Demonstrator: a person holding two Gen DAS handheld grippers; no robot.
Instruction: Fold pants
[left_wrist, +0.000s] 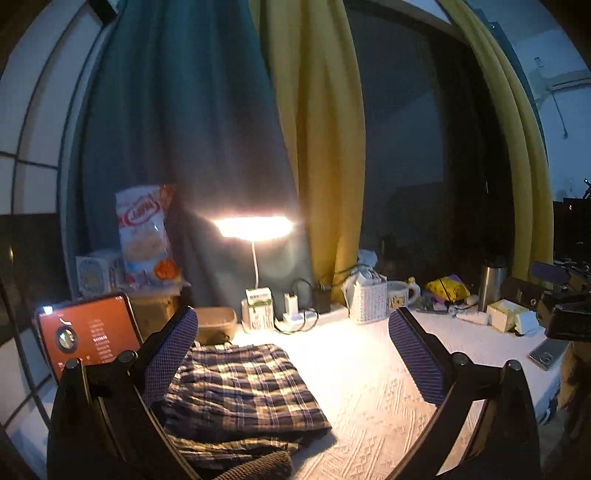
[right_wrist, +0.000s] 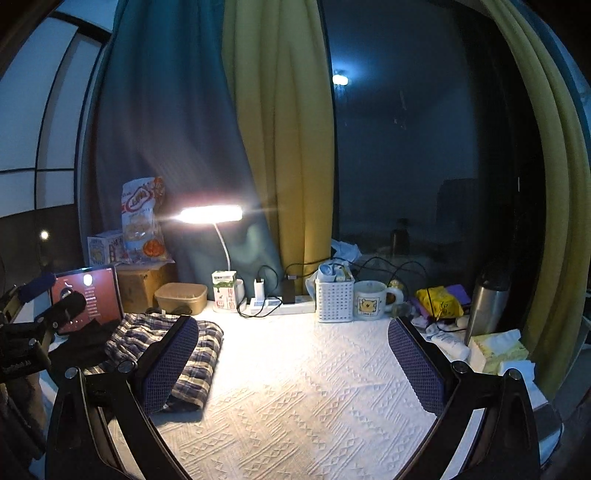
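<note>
The plaid pants lie folded into a flat rectangle on the white textured tablecloth, under the lamp. My left gripper hovers above them, its jaws wide open and empty, the left pad over the pants' left edge. In the right wrist view the same pants lie at the left, partly behind the left pad. My right gripper stands wide open with nothing between its fingers, over bare cloth. The other gripper's body shows at the left edge there.
A lit desk lamp, a tablet, snack bags, a brown box, a lidded tub, a milk carton, a power strip, a white basket, a mug, a steel flask, tissues and a phone crowd the table's back and sides. Curtains hang behind.
</note>
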